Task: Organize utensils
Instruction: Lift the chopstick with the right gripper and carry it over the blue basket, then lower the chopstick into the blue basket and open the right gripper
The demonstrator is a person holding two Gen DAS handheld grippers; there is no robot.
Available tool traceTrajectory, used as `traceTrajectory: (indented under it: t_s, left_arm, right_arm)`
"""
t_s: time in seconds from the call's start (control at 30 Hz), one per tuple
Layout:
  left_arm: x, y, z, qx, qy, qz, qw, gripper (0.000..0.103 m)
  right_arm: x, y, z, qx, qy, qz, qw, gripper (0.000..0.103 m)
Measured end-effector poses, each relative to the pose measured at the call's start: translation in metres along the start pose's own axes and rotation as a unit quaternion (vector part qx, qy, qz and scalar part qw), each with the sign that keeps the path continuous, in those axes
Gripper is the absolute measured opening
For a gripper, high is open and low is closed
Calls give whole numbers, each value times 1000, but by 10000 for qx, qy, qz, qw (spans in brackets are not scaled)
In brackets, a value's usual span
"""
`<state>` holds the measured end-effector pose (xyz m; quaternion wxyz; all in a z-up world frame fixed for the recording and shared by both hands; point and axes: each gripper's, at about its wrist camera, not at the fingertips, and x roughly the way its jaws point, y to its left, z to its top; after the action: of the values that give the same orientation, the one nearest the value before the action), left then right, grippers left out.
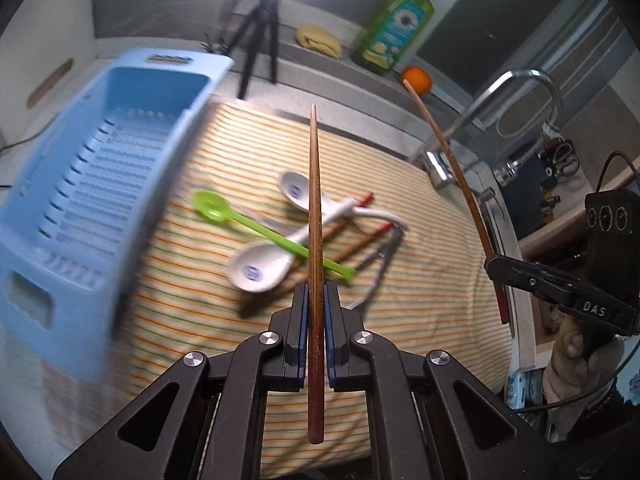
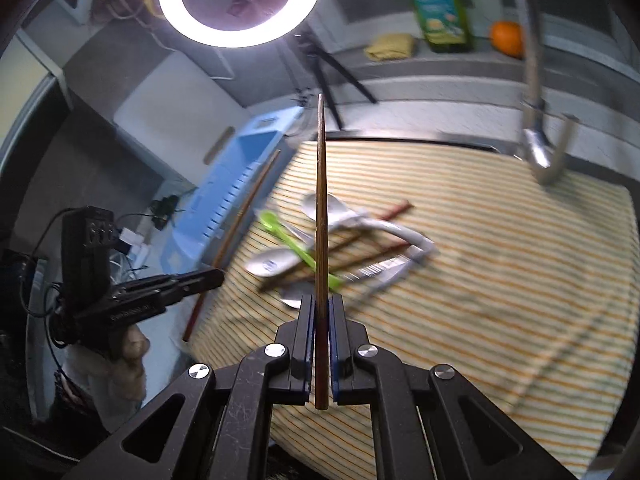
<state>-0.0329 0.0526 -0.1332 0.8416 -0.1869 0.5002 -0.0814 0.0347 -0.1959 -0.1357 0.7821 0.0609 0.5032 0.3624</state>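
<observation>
Left wrist view: my left gripper (image 1: 316, 292) and right gripper (image 1: 498, 266) each clamp a chopstick (image 1: 315, 200) above piled spoons (image 1: 256, 270), angled downward.

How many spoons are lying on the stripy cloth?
3. Two white spoons and one green spoon lie in the pile on the stripy cloth, with the green one crossing the nearer white one. Another may hide underneath.
</observation>
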Motion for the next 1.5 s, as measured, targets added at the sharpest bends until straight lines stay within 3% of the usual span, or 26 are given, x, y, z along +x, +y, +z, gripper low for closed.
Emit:
traceTrajectory:
  t_s: [0.3, 0.5, 0.83, 1.17, 1.5]
  left_arm:
    - [-25, 85, 43, 10, -174, 474, 9987, 6]
    - [-17, 135, 68, 24, -93, 688, 9976, 6]
    - [9, 172, 88, 164, 128, 874, 9960, 6]
    - [25, 176, 96, 272, 333, 957, 9945, 9]
    - [11, 170, 90, 120, 84, 1066, 9942, 13]
  right_arm:
    - [80, 85, 52, 104, -36, 520, 9986, 6]
    - [146, 124, 75, 345, 143, 403, 9985, 6]
    - [234, 135, 87, 846, 540, 45, 9949, 6]
    - [246, 137, 92, 626, 510, -182, 9966, 9]
    - [215, 129, 91, 440, 298, -105, 9985, 10]
